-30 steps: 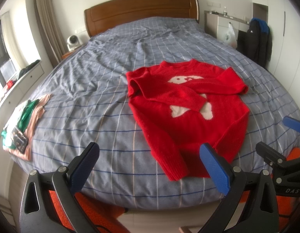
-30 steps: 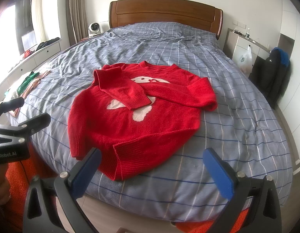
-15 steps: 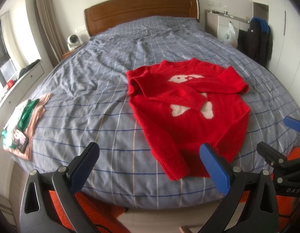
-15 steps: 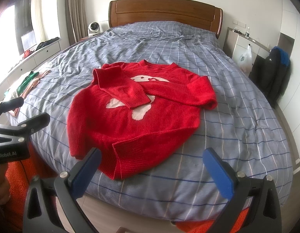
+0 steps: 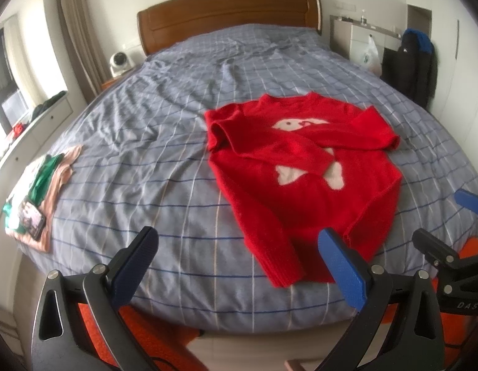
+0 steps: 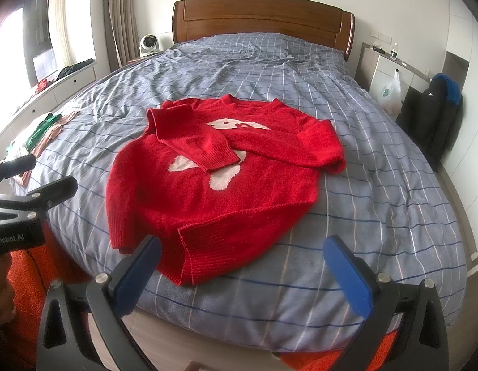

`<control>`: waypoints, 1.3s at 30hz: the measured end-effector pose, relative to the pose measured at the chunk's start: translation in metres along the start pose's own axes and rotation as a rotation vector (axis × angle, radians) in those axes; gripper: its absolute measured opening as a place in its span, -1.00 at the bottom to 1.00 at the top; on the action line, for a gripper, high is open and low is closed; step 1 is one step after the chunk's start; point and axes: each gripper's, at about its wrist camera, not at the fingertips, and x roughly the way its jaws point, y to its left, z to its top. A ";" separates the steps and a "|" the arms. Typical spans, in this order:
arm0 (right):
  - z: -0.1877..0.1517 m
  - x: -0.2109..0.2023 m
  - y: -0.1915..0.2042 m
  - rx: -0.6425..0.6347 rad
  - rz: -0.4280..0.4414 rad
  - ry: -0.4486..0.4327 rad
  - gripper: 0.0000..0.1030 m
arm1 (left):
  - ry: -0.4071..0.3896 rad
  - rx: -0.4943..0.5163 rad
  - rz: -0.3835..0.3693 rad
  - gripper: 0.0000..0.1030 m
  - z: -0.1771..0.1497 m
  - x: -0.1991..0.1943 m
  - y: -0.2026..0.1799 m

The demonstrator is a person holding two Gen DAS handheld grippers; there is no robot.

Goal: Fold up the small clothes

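Note:
A red knit sweater (image 5: 300,170) (image 6: 214,185) with a white motif lies flat on the bed, both sleeves folded across its chest. Its hem points toward the bed's foot edge. My left gripper (image 5: 239,247) stands open over the foot of the bed, its right finger just in front of the sweater's hem corner, holding nothing. In the right wrist view my right gripper (image 6: 242,256) is open too, with the hem's near corner between and beyond its fingers, untouched. The right gripper's body also shows at the right edge of the left wrist view.
The bed (image 5: 146,160) has a blue-grey checked cover and a wooden headboard (image 6: 260,18). A pile of folded clothes (image 5: 38,191) with a phone on top lies at its left edge. A dark jacket (image 6: 433,117) hangs at the right. Orange rug (image 6: 25,275) lies below.
Both views have edged slightly closer to the bed and sweater. The sweater has not moved and both grippers stay open.

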 end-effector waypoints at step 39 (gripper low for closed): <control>0.004 0.004 0.002 -0.001 0.001 0.003 1.00 | 0.003 0.000 -0.002 1.00 0.002 0.000 0.000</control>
